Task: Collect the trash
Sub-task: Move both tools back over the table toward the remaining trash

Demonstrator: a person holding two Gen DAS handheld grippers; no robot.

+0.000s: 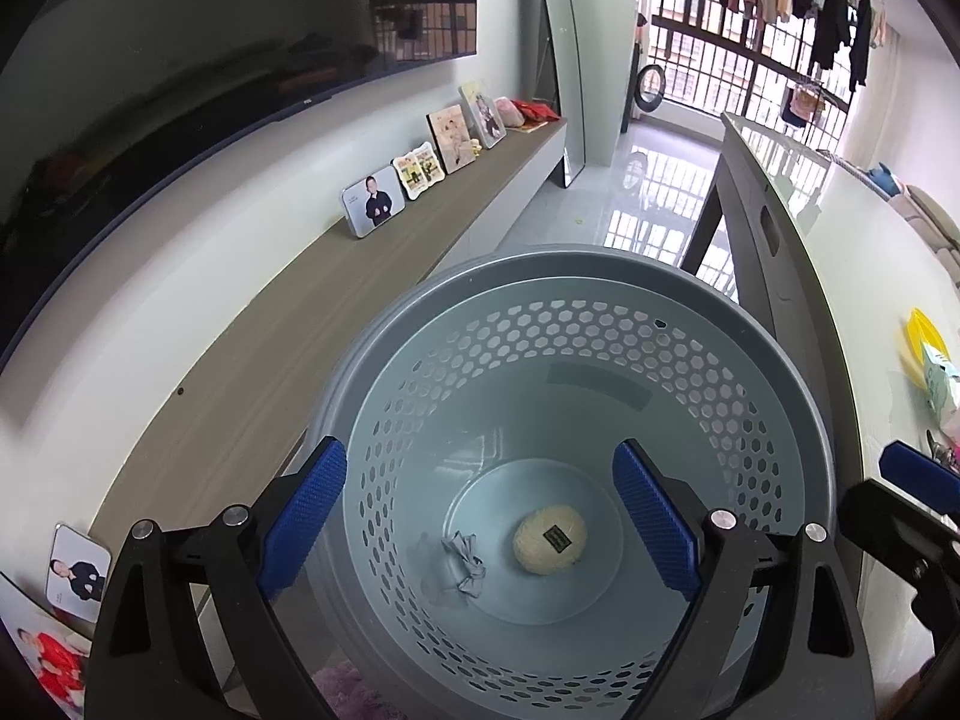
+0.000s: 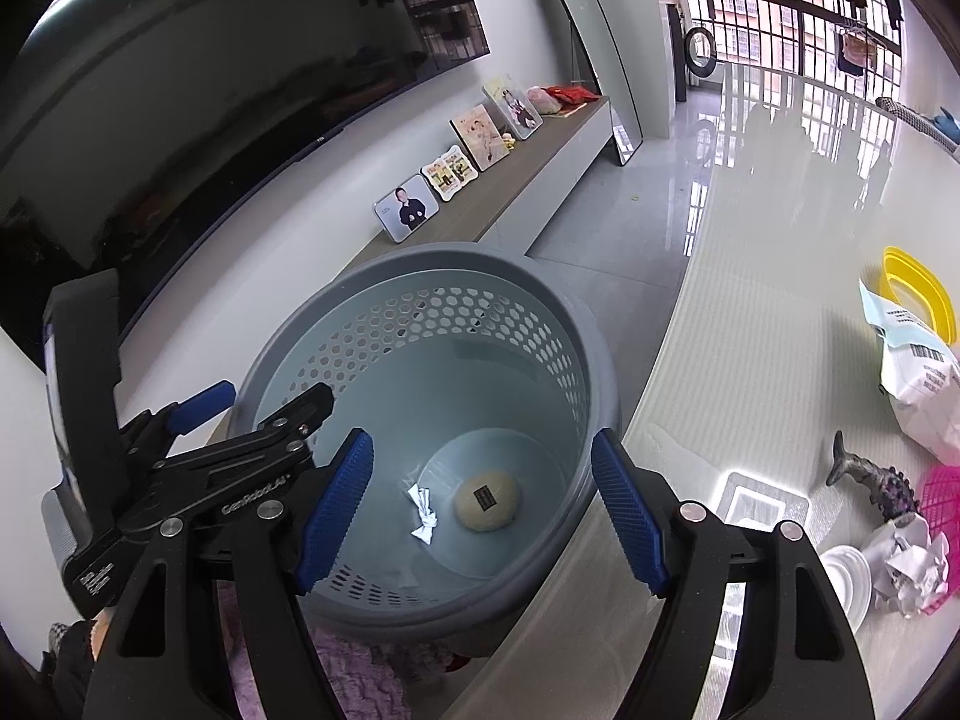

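A grey-blue basket (image 1: 600,267) with perforated walls stands below both grippers. On its floor lie a round cream-coloured piece with a black label (image 1: 549,540) and a small crumpled paper scrap (image 1: 465,564). My left gripper (image 1: 480,456) hangs open over the basket's mouth with nothing between its blue pads. In the right wrist view the same basket (image 2: 420,261), the cream piece (image 2: 486,501) and the scrap (image 2: 423,513) show. My right gripper (image 2: 480,441) is open over the basket's right side and holds nothing. The left gripper (image 2: 264,399) sits to its left.
A pale table (image 2: 750,300) to the right carries a white printed bag (image 2: 918,384), crumpled paper (image 2: 906,564), a yellow ring (image 2: 924,288), a pink mesh piece (image 2: 945,498), a dark fish figurine (image 2: 870,480) and white dishes (image 2: 846,579). A low shelf with photo frames (image 1: 372,210) runs along the wall.
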